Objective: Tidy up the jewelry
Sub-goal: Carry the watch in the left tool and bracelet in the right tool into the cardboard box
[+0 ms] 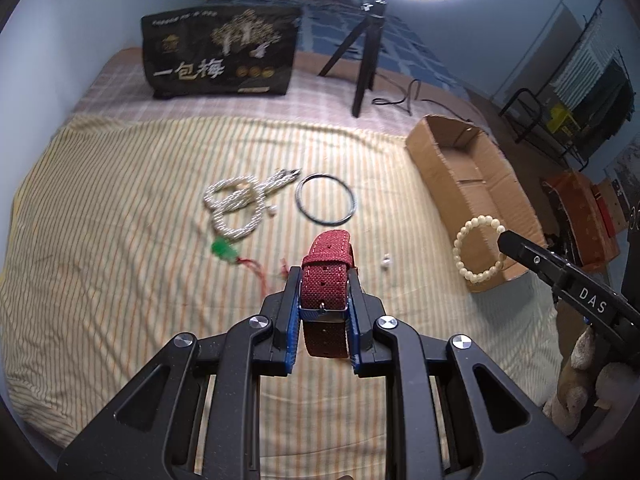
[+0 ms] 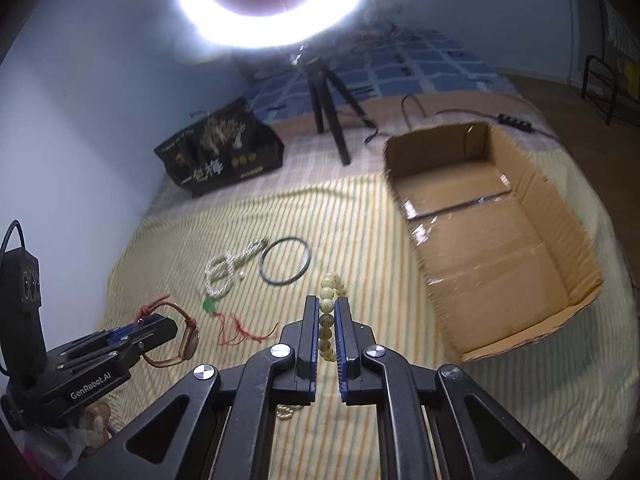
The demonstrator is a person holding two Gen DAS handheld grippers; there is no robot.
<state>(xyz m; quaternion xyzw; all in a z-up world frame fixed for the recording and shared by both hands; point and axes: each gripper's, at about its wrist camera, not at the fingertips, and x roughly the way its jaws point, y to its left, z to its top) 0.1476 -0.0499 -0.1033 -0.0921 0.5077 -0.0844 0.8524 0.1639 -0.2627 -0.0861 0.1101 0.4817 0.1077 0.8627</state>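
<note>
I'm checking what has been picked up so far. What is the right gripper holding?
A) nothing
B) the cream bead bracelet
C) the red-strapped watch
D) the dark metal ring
B: the right gripper is shut on the cream bead bracelet, whose beads run between its blue pads; the left gripper has the red-strapped watch.

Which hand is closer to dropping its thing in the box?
Probably the right. Its tool holds the bead bracelet just beside the open cardboard box. The left tool, holding the red watch, sits farther away.
</note>
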